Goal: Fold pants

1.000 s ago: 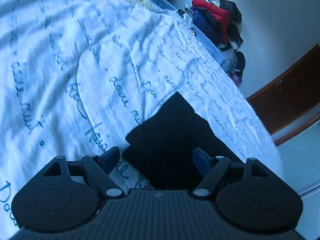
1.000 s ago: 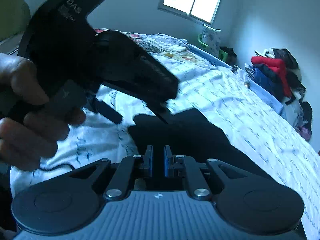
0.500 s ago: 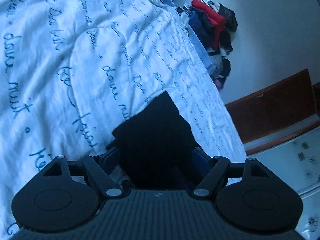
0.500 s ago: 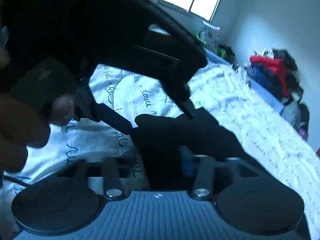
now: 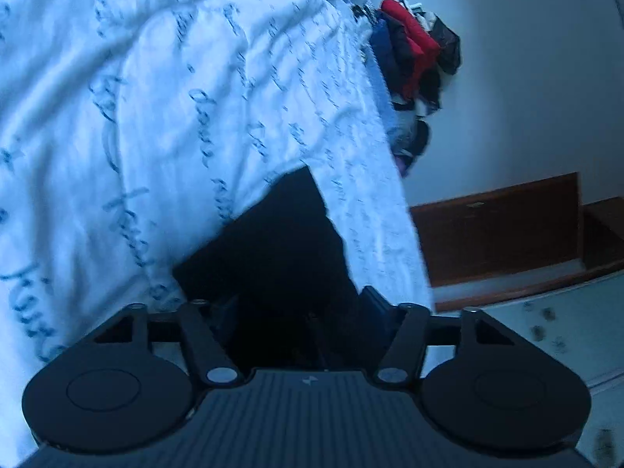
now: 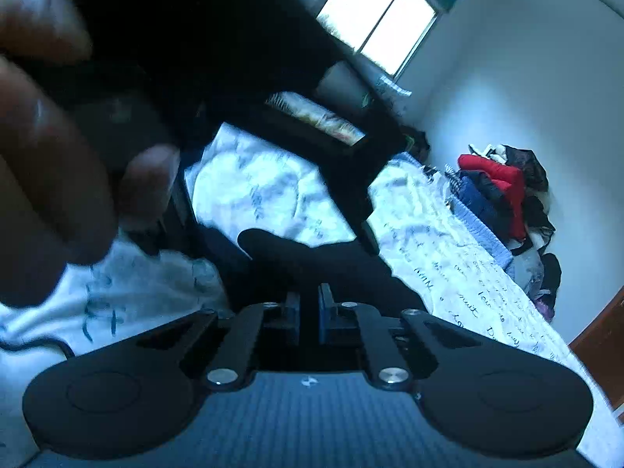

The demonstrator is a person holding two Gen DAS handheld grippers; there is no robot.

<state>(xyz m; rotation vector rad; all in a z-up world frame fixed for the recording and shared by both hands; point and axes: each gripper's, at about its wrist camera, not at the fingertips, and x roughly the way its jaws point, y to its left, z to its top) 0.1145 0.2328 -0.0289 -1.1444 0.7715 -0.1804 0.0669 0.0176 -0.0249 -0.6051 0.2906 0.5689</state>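
The black pants (image 5: 280, 241) lie folded on a white bedspread with blue script (image 5: 156, 117), near the bed's right edge. My left gripper (image 5: 300, 304) is open, its blue-padded fingers on either side of the pants' near end. In the right wrist view the pants (image 6: 327, 269) show as a dark fold just ahead of my right gripper (image 6: 309, 304), whose blue pads stand close together on dark cloth. The left gripper's body and the hand (image 6: 50, 179) holding it fill the upper left of that view, blurred.
A pile of clothes, red, blue and black (image 5: 413, 50), lies on the floor past the bed; it also shows in the right wrist view (image 6: 503, 195). A brown wooden panel (image 5: 495, 230) stands at the wall. A bright window (image 6: 382, 27) is at the back.
The left gripper has moved forward over the pants and tilted toward the bed's right edge. The right gripper opened half a second ago and has shut again on the pants.
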